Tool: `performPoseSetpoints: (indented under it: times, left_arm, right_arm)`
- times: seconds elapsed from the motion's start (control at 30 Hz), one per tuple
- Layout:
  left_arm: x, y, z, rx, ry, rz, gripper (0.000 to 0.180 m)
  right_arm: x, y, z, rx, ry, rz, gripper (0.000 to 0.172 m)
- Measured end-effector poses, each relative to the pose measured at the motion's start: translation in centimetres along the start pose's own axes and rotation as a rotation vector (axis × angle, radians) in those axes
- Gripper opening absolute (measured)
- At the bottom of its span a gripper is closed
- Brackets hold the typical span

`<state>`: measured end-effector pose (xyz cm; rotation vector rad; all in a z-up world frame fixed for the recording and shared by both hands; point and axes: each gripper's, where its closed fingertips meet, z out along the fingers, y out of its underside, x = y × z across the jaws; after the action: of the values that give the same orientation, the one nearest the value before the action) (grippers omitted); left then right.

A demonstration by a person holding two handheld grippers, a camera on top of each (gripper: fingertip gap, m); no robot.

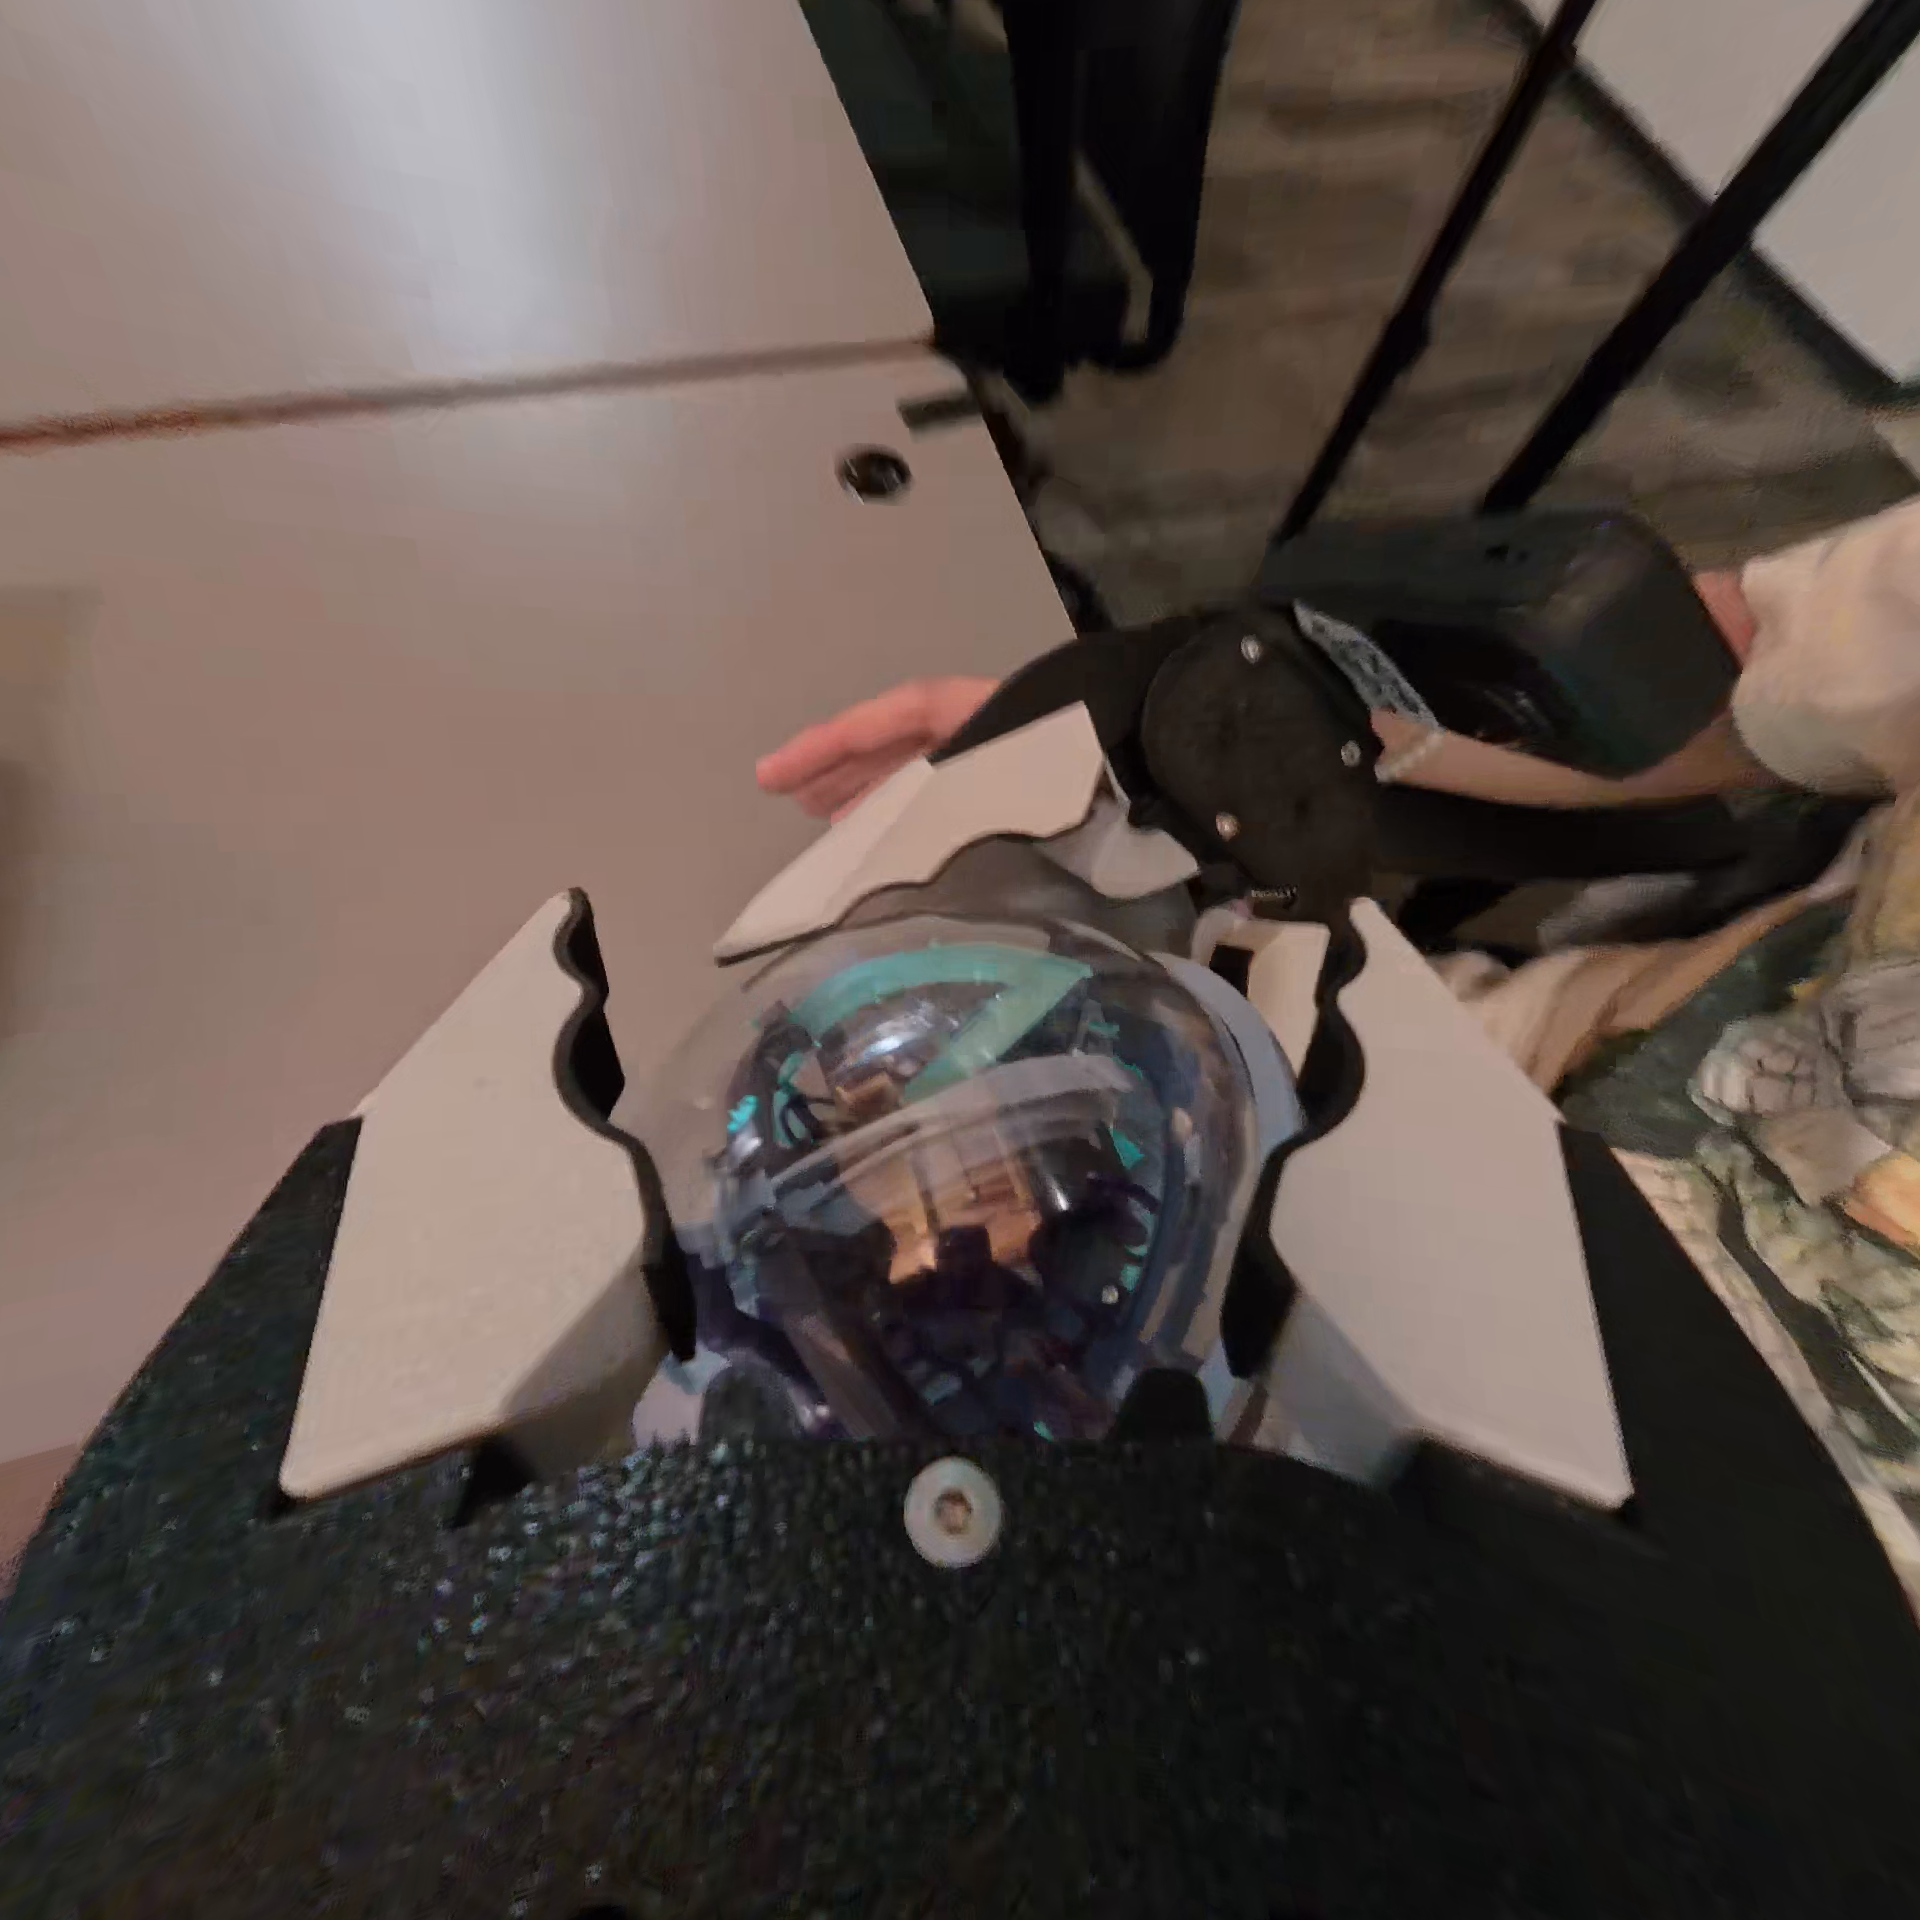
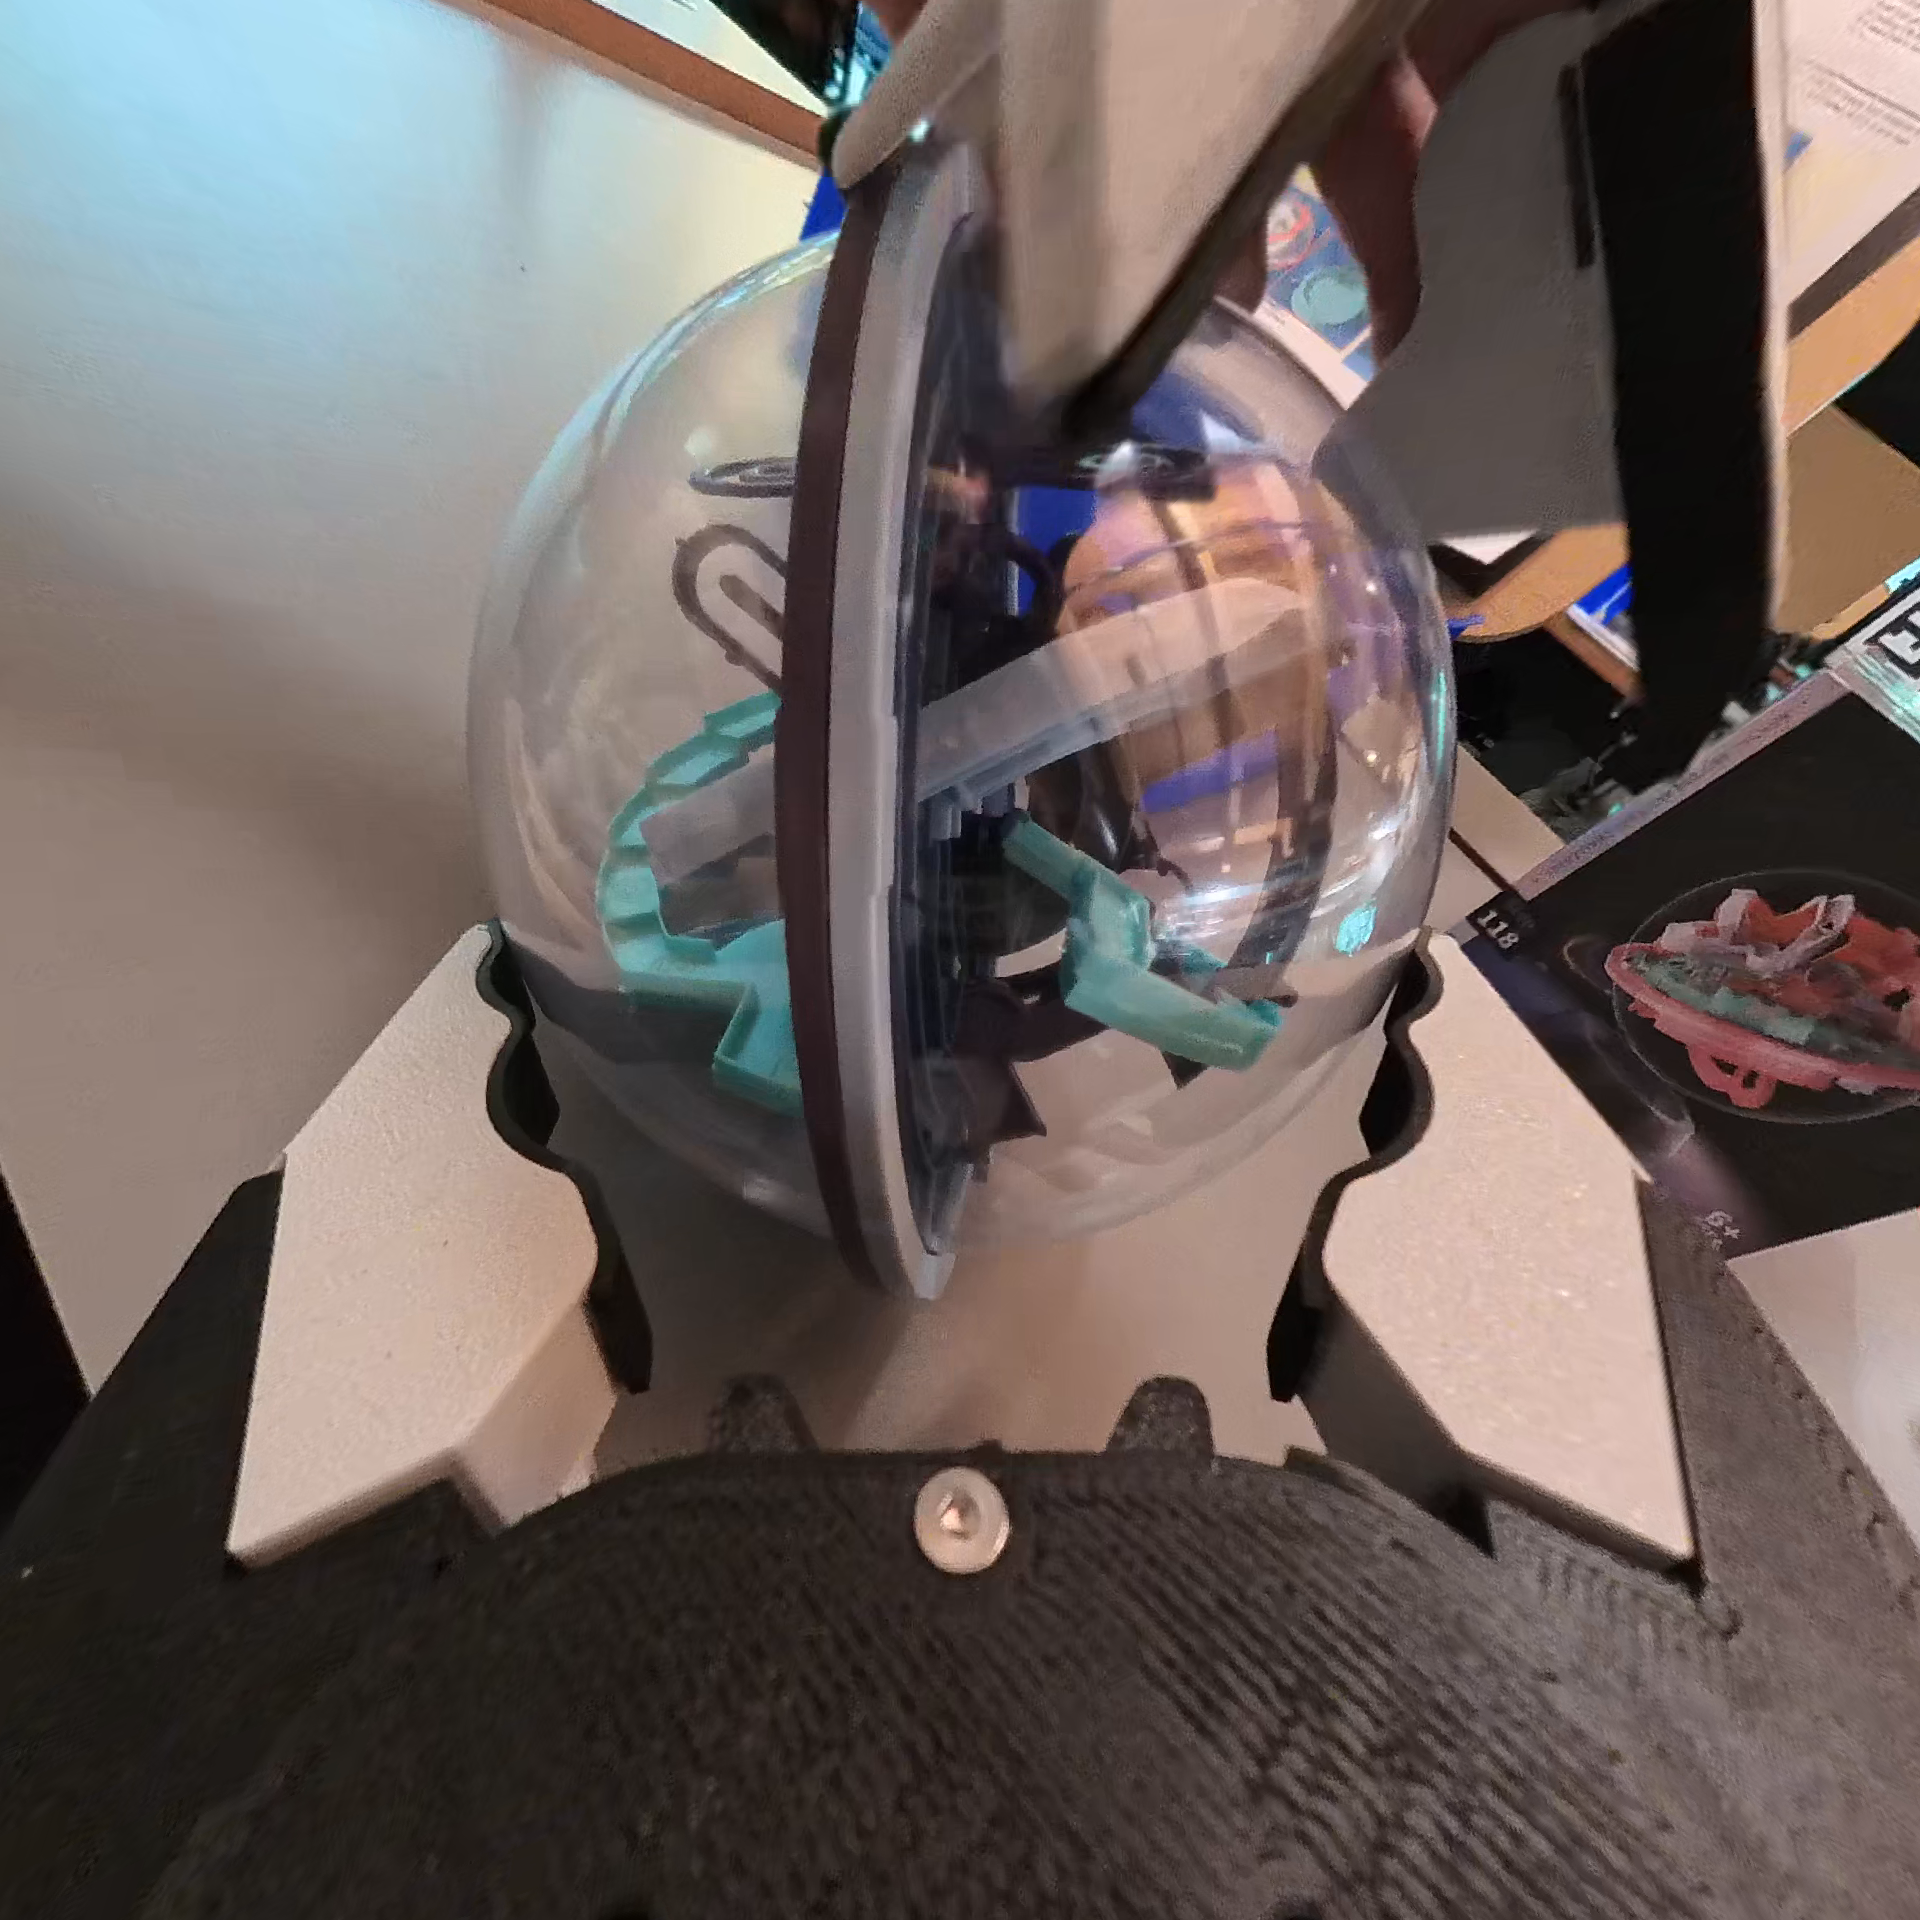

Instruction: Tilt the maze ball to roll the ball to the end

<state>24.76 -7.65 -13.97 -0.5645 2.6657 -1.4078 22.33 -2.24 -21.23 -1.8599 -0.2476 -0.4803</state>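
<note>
Left wrist view: I look along my left jaws (image 1: 956, 1049) at the maze ball (image 1: 966, 1143), a clear sphere with teal and grey tracks inside. It sits between the two white fingers, and the wavy black pads (image 1: 592, 1049) press its sides, so these jaws are grasping it. It is lifted clear of the pale desk (image 1: 416, 623). My right gripper (image 1: 1236, 790) reaches in from the far right, and one of its white fingers lies over the top of the sphere. Beyond that finger part of a hand (image 1: 873, 727) shows. The small rolling ball is too blurred to find.

Right wrist view: the maze ball (image 2: 1143, 779) fills the gap between my right jaws (image 2: 961, 997), and both black pads (image 2: 514, 1049) bear on its lower sides, gripping it. The grey seam ring (image 2: 862, 727) runs almost straight up and down, tilted slightly, so the sphere's axis lies across the jaws, left to right. A left finger (image 2: 1049, 187) comes down on it from above. Both grippers are equally near; a tilt means turning them together.

At right lies a dark box (image 2: 1714, 1039) picturing a red maze, with small print that I do not relay.
</note>
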Motion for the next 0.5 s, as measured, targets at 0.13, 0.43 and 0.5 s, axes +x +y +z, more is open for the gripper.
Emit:
performPoseSetpoints:
  times: [0.13,0.43,0.5]
  left_arm:
    - [-0.8,-2.4,-3.2,0.313,-0.128,0.069,0.122]
    - [-1.8,0.8,-8.2,0.491,-0.284,0.015,0.125]
    - [-2.1,1.8,-9.3,0.532,-0.33,-0.01,0.128]
  right_arm:
    - [0.0,-0.1,0.0,-0.003,0.007,-0.002,0.155]
    - [0.0,-0.3,0.0,0.004,0.009,0.008,0.153]
    - [-0.1,-0.3,0.0,0.003,0.008,0.008,0.153]
